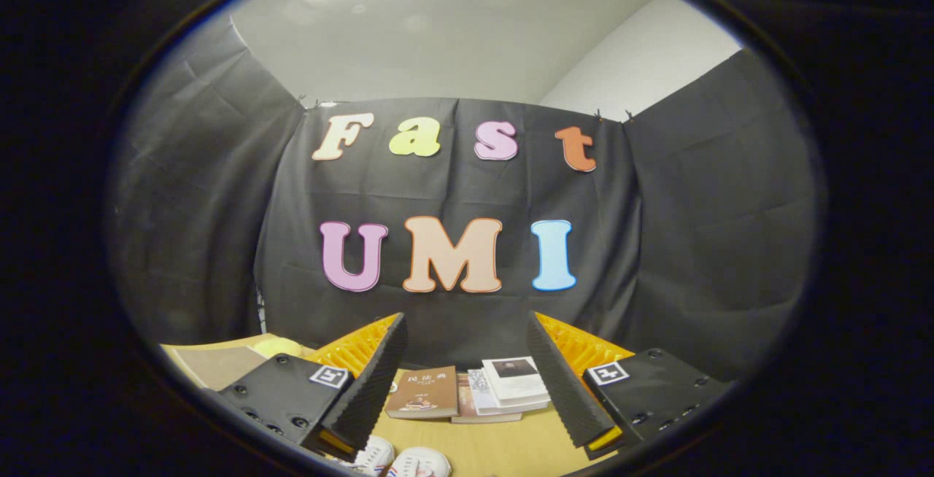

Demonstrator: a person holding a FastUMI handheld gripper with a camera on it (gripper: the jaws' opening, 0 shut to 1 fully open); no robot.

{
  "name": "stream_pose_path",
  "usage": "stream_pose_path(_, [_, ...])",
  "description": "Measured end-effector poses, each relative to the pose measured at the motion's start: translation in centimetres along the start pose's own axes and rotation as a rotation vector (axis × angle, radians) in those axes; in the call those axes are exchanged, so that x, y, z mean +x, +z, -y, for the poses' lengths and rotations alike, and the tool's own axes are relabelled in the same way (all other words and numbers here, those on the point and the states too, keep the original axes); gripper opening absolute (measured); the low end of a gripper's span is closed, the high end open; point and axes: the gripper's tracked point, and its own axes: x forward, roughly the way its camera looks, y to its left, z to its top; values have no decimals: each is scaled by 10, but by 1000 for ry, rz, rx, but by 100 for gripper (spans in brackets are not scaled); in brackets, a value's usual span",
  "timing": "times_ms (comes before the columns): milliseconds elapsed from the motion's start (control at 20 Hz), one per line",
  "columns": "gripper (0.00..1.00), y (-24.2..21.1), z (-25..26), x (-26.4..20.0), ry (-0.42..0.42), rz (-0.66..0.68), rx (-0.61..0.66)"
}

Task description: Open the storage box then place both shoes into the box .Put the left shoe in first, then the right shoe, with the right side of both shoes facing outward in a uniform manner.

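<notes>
The pair of white canvas-look sneakers with rubber toe caps (400,461) lies on the pale wooden tabletop (503,448) just below and between the fingers — only the toes show. They are likely light, with soft uppers and firm soles; the heel collar looks the safest hold. The gripper (467,367) hangs apart, empty. Beyond it lie a brown paperback book (425,392) and a stack of white booklets (511,388).

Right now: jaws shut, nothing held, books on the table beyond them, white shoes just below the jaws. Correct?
Not quite: the gripper has its jaws open, spread wide apart with nothing between them. The rest stands: the books lie on the table beyond the jaws, and the white shoes sit just below them. The gripper view shows it.
</notes>
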Motion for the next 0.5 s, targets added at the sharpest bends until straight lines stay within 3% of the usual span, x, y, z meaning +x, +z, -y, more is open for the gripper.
stream_pose_path(500, [100, -29, -58, -11, 145, -97, 180])
